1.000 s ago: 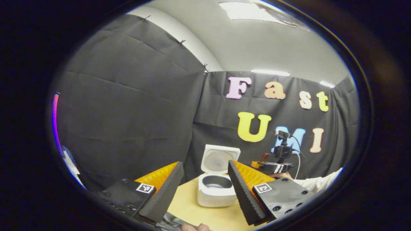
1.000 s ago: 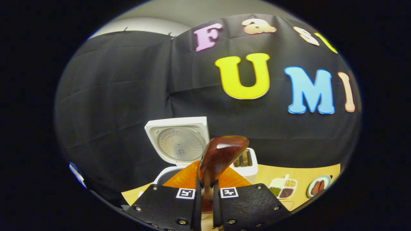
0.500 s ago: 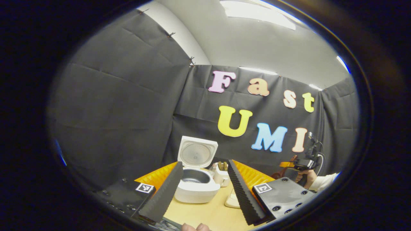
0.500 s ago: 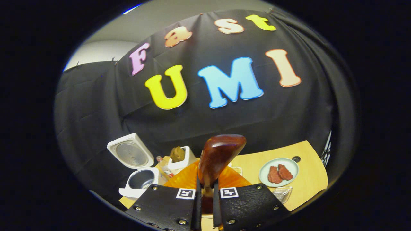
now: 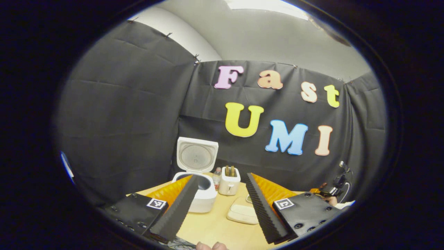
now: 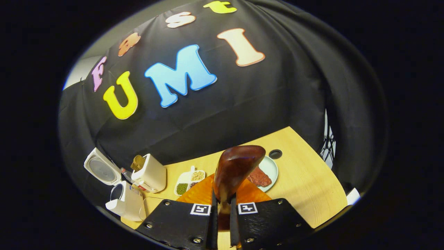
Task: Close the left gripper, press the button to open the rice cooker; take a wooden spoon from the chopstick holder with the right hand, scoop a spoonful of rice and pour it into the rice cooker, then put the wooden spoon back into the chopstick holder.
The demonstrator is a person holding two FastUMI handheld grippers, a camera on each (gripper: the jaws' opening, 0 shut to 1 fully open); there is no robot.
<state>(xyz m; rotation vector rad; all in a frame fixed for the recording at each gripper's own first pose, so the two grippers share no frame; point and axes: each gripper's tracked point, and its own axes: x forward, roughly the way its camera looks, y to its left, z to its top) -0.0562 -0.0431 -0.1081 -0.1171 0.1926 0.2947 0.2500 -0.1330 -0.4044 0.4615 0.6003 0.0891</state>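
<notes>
- The right gripper (image 6: 222, 211), tilted over the tabletop (image 6: 305, 180), is clamped on the wooden spoon (image 6: 236, 170).
- The left gripper (image 5: 218, 205) has its fingers spread apart, pointing toward the open rice cooker (image 5: 197, 173).

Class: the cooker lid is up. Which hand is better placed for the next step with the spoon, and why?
Right. The right tool is shut on the wooden spoon. The left tool is open and holds nothing, short of the open rice cooker.
</notes>
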